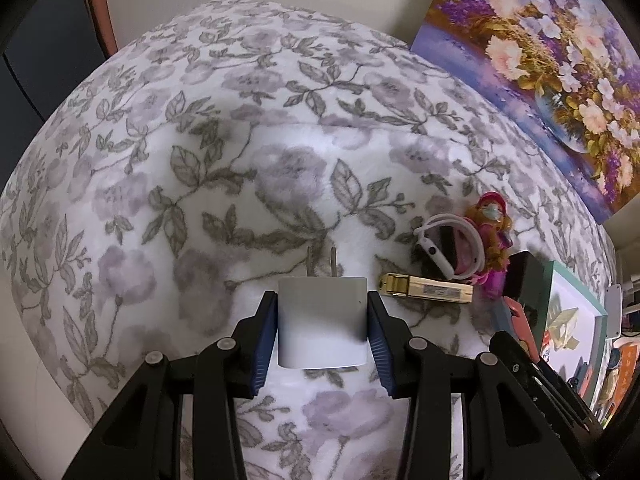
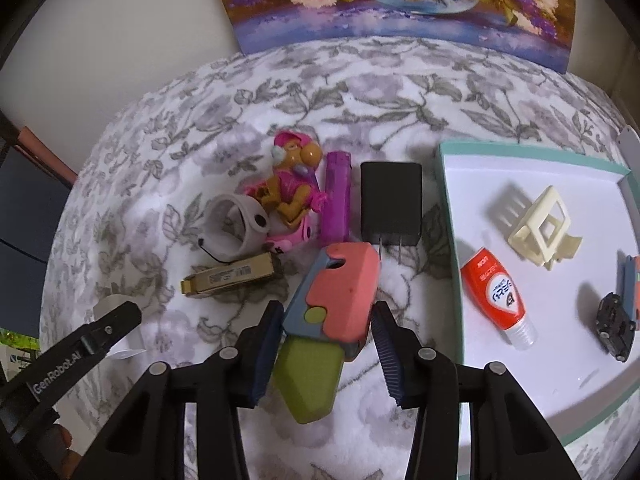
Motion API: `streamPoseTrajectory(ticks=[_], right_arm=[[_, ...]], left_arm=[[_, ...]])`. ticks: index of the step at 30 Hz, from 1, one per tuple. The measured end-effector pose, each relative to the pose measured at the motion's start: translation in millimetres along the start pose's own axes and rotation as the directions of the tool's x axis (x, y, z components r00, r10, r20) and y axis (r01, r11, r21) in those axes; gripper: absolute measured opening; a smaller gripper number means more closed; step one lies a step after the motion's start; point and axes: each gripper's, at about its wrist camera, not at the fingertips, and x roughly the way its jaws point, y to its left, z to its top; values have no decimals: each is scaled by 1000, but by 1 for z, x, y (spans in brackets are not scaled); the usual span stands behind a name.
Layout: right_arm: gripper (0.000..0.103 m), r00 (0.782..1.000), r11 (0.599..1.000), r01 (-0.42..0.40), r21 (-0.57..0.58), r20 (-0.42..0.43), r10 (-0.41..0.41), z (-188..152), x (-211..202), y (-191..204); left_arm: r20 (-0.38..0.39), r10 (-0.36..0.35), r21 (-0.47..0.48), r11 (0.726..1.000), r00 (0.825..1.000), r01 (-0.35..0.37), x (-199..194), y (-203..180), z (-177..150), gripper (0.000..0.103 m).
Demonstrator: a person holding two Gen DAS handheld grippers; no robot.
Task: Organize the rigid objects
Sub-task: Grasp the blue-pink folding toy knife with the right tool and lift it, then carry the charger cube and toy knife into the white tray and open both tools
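Only my right view shows the tray (image 2: 448,184) (four things inside). My left gripper (image 1: 322,322) clamps one white charger (image 1: 322,320); my right gripper (image 2: 326,332) grips one pink toy knife (image 2: 340,292).

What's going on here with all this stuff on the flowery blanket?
A person is sorting small objects with a gripper in each hand. The left gripper holds a white charger; the right gripper has a pink, blue and green toy between its jaws. The white tray already holds a glue bottle and a cream clip. A black charger and doll are on the blanket.
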Motion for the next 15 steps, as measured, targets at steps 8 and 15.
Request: streamPoseTrajectory(ticks=[8,15], right_arm=[[48,1000,1000,-14,13,11,14,5,-6,-3],[48,999,1000,-16,24,48,15,8,-23,-10]], left_arm=[[24,0,14,1000,1000,-1,-11,-3,-2,45],[48,-10,65,998,999,7,-23,-26,-8,45]])
